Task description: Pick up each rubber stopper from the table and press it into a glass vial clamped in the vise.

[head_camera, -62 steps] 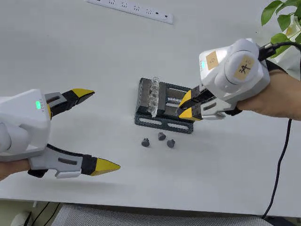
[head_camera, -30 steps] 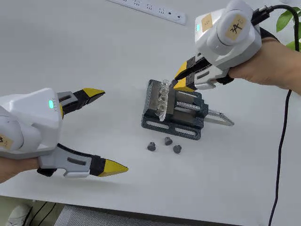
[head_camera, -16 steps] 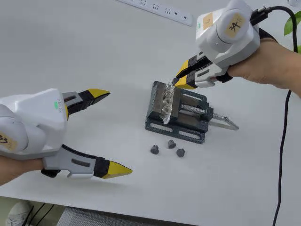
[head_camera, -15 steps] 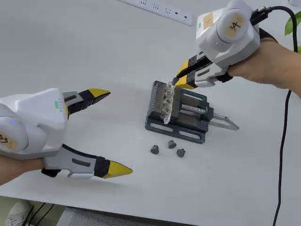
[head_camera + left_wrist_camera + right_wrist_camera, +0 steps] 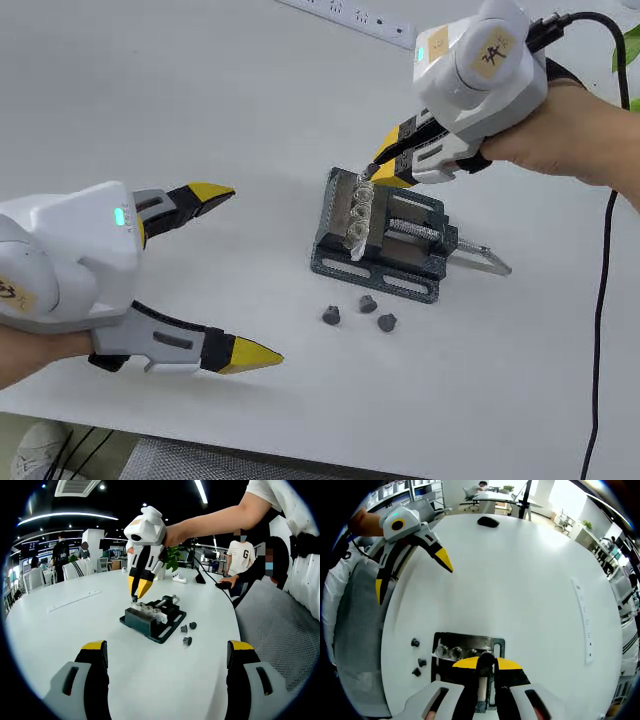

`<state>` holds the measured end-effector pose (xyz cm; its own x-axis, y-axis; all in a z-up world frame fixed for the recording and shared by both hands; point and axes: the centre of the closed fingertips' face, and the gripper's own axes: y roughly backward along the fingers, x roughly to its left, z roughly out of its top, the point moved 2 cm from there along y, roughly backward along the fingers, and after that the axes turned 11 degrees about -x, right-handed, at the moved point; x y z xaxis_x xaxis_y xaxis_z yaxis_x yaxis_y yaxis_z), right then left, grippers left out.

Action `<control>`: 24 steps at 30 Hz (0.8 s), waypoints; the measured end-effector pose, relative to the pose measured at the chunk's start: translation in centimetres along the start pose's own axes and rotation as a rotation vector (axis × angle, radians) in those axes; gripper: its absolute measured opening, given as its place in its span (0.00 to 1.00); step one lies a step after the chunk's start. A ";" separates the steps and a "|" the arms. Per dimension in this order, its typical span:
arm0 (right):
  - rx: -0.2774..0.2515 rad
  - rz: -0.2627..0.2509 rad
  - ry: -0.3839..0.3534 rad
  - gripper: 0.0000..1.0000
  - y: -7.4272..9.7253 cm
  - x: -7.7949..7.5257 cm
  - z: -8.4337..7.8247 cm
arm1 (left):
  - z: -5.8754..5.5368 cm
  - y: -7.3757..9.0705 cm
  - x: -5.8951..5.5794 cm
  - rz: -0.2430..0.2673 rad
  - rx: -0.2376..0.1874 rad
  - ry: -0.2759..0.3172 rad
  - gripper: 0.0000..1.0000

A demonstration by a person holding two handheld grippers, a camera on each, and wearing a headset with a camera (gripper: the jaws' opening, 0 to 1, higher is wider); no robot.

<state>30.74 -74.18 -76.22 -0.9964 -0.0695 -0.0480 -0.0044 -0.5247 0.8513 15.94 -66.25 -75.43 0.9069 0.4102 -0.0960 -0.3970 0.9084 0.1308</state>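
On the white surface (image 5: pixel 180 90) the vise (image 5: pixel 375 278) held a row of vials (image 5: pixel 356 215). The right gripper (image 5: pixel 372 170) was closed on one stopper (image 5: pixel 486 659) just over the end vial. It was not yet pressed in, and no vial looked plugged. Three more stoppers (image 5: pixel 366 303) lay near the vise's front. The left gripper (image 5: pixel 250 272) hung wide open and empty, well apart — so most of the job remained.
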 end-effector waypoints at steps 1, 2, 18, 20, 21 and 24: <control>0.003 0.003 0.001 0.06 0.0 0.0 -0.1 | 0.0 0.0 0.0 0.000 -0.001 0.001 0.99; 0.010 0.001 0.006 0.06 -0.1 0.0 -0.2 | 0.0 0.0 0.0 0.000 -0.001 0.003 0.99; 0.060 0.027 -0.014 0.05 -0.4 -0.7 0.0 | -0.3 0.2 0.3 0.002 -0.003 0.008 0.99; 0.070 0.032 -0.026 0.05 -0.2 -0.4 -0.1 | -0.3 0.2 0.4 0.003 -0.006 0.010 0.99; 0.075 0.034 -0.033 0.05 -0.2 -0.4 0.0 | -0.3 0.2 0.4 0.003 -0.006 0.010 0.99; 0.090 0.042 -0.044 0.05 -0.3 -0.3 0.0 | -0.4 0.1 0.4 0.002 -0.007 0.011 0.99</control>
<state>31.01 -73.97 -76.47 -0.9986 -0.0517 0.0104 0.0323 -0.4436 0.8956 16.18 -65.93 -75.84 0.9046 0.4125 -0.1071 -0.3995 0.9083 0.1242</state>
